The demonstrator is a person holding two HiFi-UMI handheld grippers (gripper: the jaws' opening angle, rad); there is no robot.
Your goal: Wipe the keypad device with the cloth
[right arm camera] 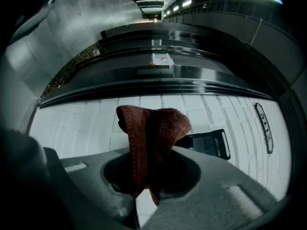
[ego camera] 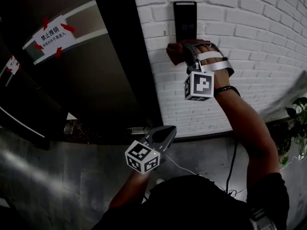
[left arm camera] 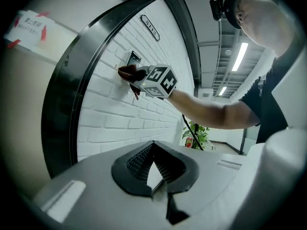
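The black keypad device (ego camera: 185, 20) is mounted on the white brick wall (ego camera: 259, 42). My right gripper (ego camera: 184, 49) is raised just below it, shut on a reddish-brown cloth (ego camera: 173, 51). In the right gripper view the cloth (right arm camera: 153, 128) bunches up out of the right gripper (right arm camera: 146, 176), left of the keypad device (right arm camera: 208, 143). From the left gripper view, the cloth (left arm camera: 127, 73) touches the wall under the keypad device (left arm camera: 133, 59). My left gripper (ego camera: 139, 130) hangs low near the wall's base, and the left gripper (left arm camera: 154, 171) is shut and empty.
A dark door frame (ego camera: 124, 56) runs left of the wall, with a white sign with red arrows (ego camera: 53, 35) on the door. A potted plant (ego camera: 297, 128) stands at the right and a black cable (ego camera: 232, 162) runs down the wall. A small nameplate (right arm camera: 265, 121) sits beyond the keypad.
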